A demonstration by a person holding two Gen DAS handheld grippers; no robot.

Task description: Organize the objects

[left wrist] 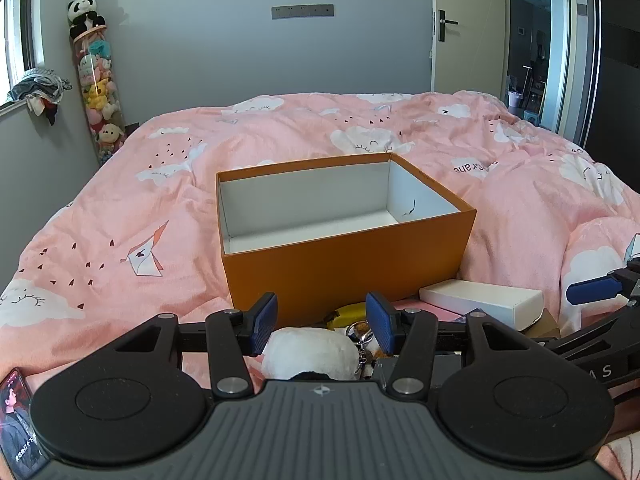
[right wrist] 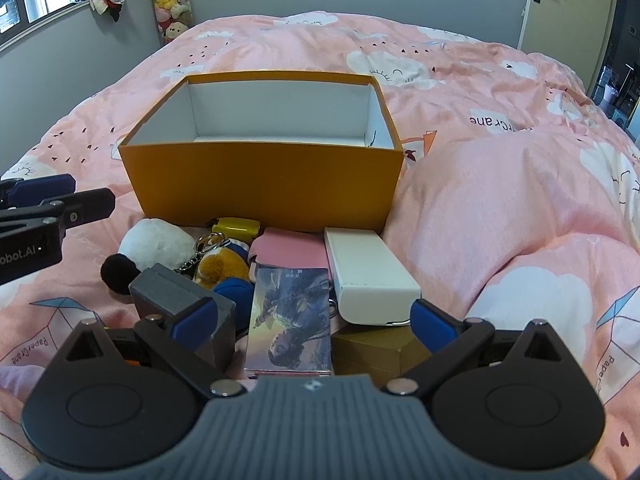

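Hovering spread and empty, both tongs, left (left wrist: 326,324) and right (right wrist: 314,326), face the orange box (right wrist: 262,184).

Box mouth: the orange box (right wrist: 262,184) at centre frame stands open-topped, its white inside bare.
Front of box: white plush (right wrist: 156,244), yellow item (right wrist: 236,227), pink case (right wrist: 292,254), white carton (right wrist: 370,276), picture card (right wrist: 291,316), grey block (right wrist: 180,300) and brown box (right wrist: 372,348) crowd the lower centre, leaving no gap.
Right side: a raised duvet (right wrist: 500,200) fold bulks beside the box.
Left side: flat duvet, lower left partly taken by the left gripper (right wrist: 64,196).
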